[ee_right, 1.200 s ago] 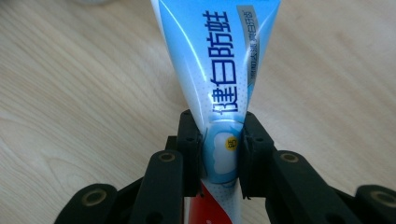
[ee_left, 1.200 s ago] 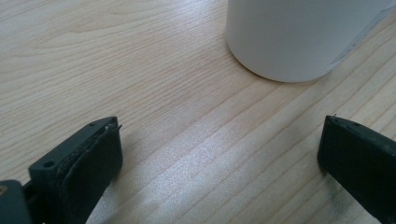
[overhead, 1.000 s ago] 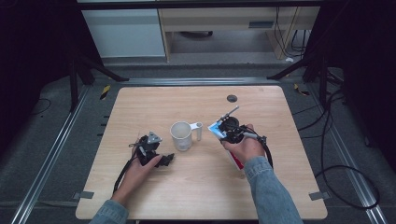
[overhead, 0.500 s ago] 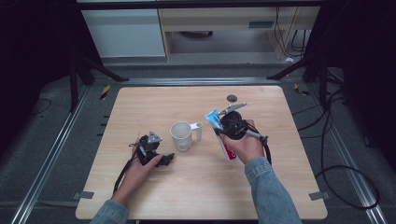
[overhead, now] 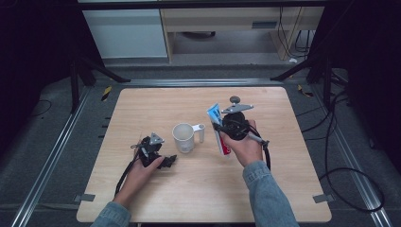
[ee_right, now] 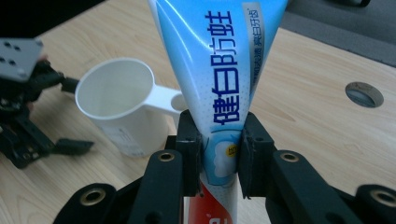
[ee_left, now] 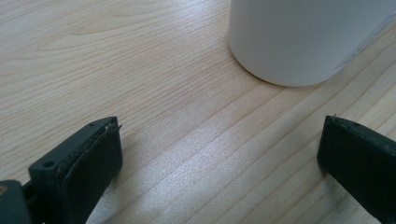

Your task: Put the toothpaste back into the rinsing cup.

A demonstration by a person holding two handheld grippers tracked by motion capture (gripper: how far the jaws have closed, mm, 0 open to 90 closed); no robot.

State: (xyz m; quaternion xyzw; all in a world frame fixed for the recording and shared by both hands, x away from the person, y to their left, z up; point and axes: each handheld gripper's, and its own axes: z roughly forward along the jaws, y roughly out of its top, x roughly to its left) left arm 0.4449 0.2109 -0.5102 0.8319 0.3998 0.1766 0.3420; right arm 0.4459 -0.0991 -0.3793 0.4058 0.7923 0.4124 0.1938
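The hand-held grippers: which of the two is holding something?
The right hand-held gripper: its jaws are clamped on the blue toothpaste tube, beside the white cup. The left hand-held gripper is open over bare table.

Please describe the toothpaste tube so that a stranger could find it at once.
On the wooden table, look just right of the white cup near the middle. The toothpaste tube is clamped in the right gripper. It alone is blue, white and red, with printed writing.

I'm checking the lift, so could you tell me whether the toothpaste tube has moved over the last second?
Yes. The tube, clamped in the right gripper, has tipped more upright, still right of the cup.
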